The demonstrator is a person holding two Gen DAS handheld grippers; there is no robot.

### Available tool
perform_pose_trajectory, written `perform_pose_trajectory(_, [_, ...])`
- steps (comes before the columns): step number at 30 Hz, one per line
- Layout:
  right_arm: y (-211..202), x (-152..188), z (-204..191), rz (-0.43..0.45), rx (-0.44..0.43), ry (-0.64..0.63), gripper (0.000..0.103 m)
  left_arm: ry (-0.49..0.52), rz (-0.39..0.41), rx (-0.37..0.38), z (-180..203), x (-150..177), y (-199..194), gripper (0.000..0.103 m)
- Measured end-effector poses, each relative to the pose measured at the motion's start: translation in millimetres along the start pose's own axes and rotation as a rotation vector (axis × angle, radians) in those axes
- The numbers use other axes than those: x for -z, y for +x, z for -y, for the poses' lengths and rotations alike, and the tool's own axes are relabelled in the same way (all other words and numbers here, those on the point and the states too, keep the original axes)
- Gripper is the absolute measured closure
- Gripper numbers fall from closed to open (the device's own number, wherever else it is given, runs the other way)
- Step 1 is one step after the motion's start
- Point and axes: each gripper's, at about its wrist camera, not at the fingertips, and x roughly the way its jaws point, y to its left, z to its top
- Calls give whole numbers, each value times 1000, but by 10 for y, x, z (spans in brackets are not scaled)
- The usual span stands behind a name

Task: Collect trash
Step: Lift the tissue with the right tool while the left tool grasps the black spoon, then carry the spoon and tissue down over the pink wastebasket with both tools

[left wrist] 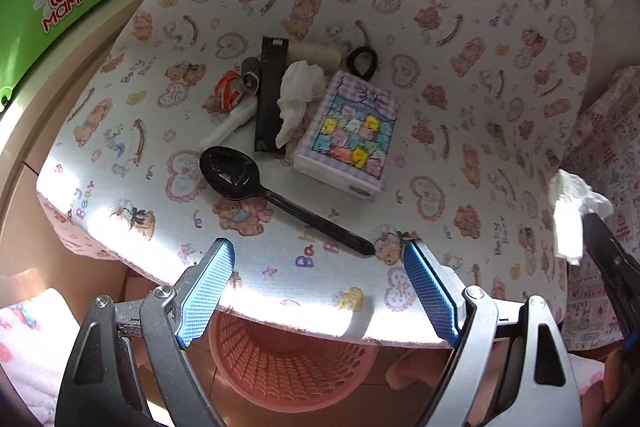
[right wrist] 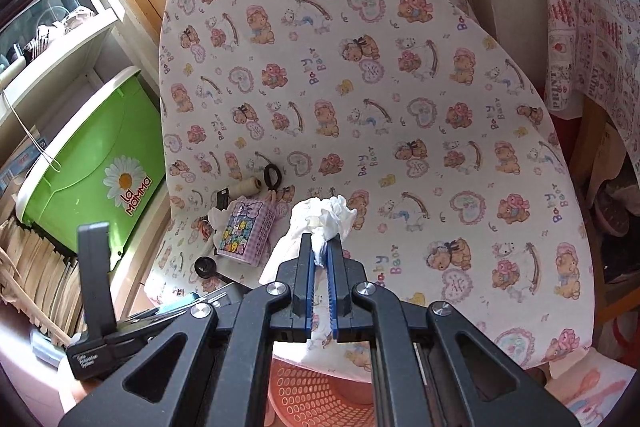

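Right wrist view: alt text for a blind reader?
The right gripper pinches a crumpled white tissue above a teddy-bear tablecloth. A pink mesh basket sits below the table edge; a patterned box and black spoon lie left.

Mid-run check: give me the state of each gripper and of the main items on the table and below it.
Left gripper: open, empty, above the table edge.
Right gripper: shut on tissue.
Second tissue: crumpled, on the table.
Spoon: lying flat.
Box: closed, lying flat.
Basket: upright on the floor, looks empty.
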Motion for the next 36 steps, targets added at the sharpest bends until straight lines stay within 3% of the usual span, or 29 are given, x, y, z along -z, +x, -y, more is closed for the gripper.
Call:
perform_pose_trajectory(7, [-31, 34, -226, 30, 82, -136, 97, -92, -21, -62, -39, -261, 138, 19])
perform_pose_trajectory(8, [-38, 38, -252, 36, 99, -155, 97, -85, -22, -80, -18, -279, 146, 25])
perform_pose_trajectory(9, [-42, 43, -279, 38, 120, -174, 97, -60, -18, -117, 21, -292, 154, 41])
perform_pose_trajectory(11, [-45, 41, -289, 30, 144, -194, 97, 24, -14, -207, 116, -284, 176, 63])
perform_pose_trajectory(12, [-51, 40, -277, 28, 138, -190, 97, 59, -6, -226, 151, -268, 173, 67])
perform_pose_trajectory(14, [-67, 25, -229, 28, 131, -169, 97, 79, 3, -210, 165, -227, 149, 74])
perform_pose_trajectory(17, [-100, 12, -209, 38, 136, -171, 97, 85, 5, -189, 144, -163, 93, 96])
perform_pose_trajectory(21, [-117, 28, -233, 45, 149, -183, 97, 84, -12, -76, 24, -22, -3, 98])
perform_pose_trajectory(28, [-65, 46, -206, 28, 143, -161, 97, 152, 49, 2, -17, 300, -349, 98])
perform_pose_trajectory(31, [-104, 43, -237, 50, 158, -186, 97, 166, 73, 43, 10, 280, -434, 98])
perform_pose_trajectory(36, [-156, 94, -260, 41, 112, -179, 97, 151, 95, 100, -148, 263, -537, 98])
